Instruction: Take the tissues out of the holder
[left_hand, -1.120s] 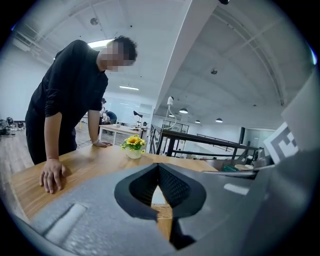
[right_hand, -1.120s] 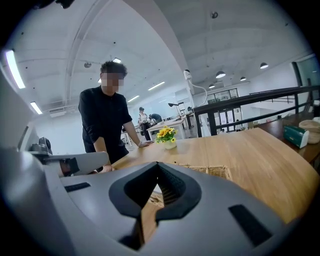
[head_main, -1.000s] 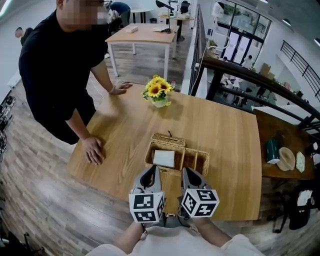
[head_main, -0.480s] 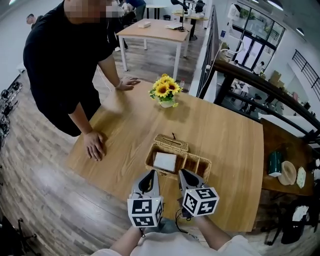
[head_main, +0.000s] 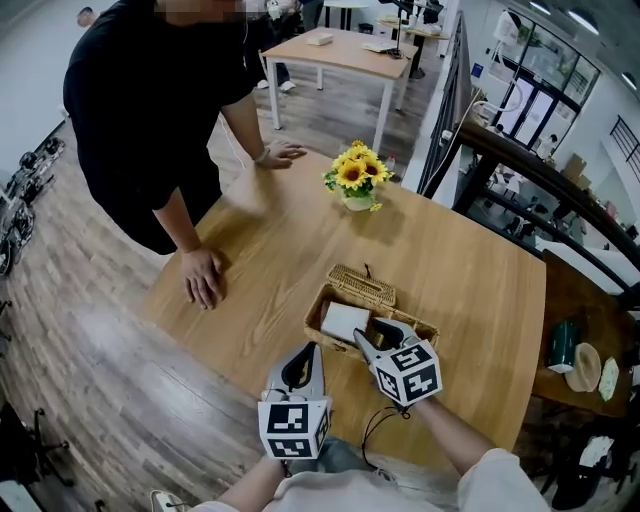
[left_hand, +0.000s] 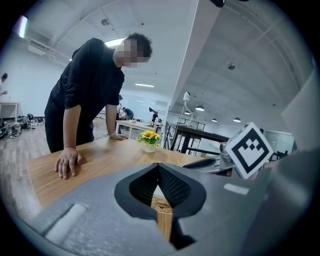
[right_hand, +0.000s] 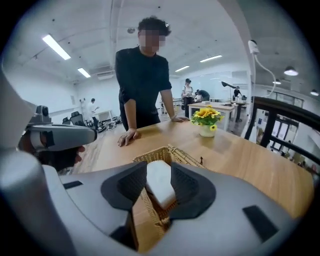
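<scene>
Right hand-held gripper reached basket's near rim, jaws just parting, framing tissues.

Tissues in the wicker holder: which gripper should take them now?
Right. The right gripper is at the holder; its jaws have just been opening and frame the tissues without pressing them. The left gripper sits shut, short of the holder.
</scene>
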